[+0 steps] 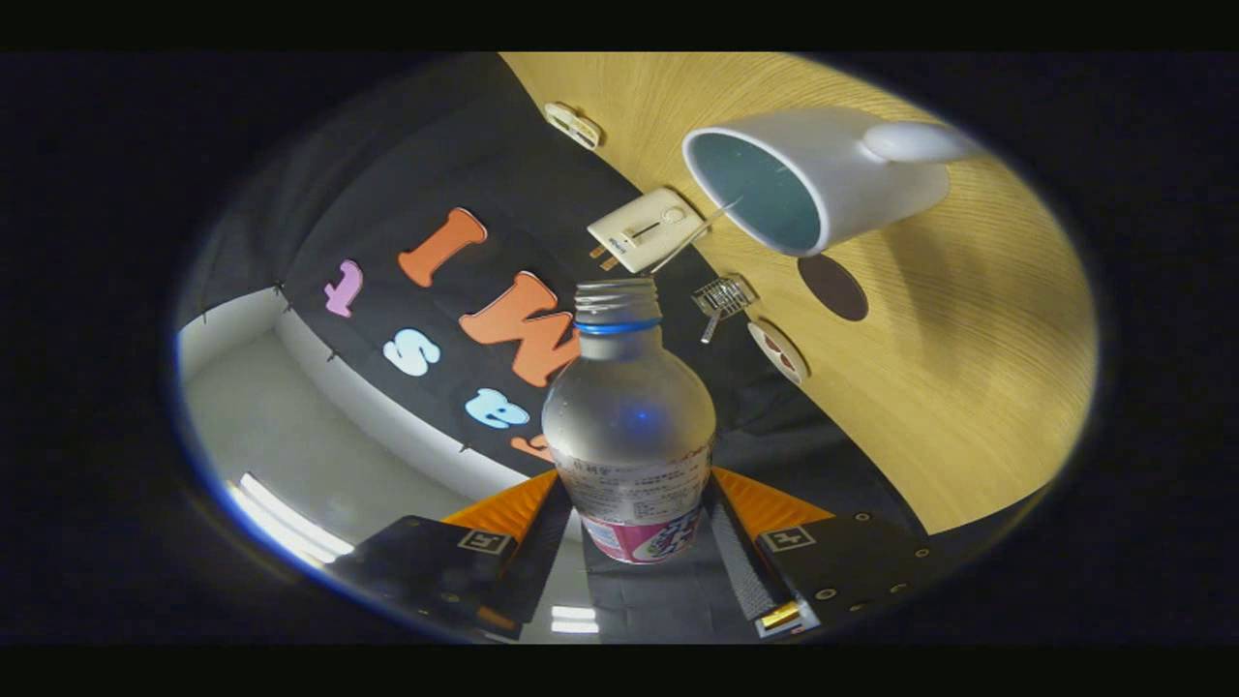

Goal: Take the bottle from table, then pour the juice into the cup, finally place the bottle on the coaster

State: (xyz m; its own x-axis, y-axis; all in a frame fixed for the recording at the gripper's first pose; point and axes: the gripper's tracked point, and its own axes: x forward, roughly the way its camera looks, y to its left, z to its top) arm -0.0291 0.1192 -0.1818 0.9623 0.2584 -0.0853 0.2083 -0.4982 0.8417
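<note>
Gripper view: gripper point(634, 528) fingers clamp labelled base of clear plastic bottle point(629, 426), uncapped, neck pointing ahead. View rolled sideways. Beyond bottle mouth: white cup point(823, 179) on wooden table point(968, 387), dark round coaster point(832, 287) just beside cup.

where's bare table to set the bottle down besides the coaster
Gripper shut on bottle. Bare wood table stretches beyond the cup and coaster. Crowded along the cloth edge: white box, small wire rack, round dish.
</note>
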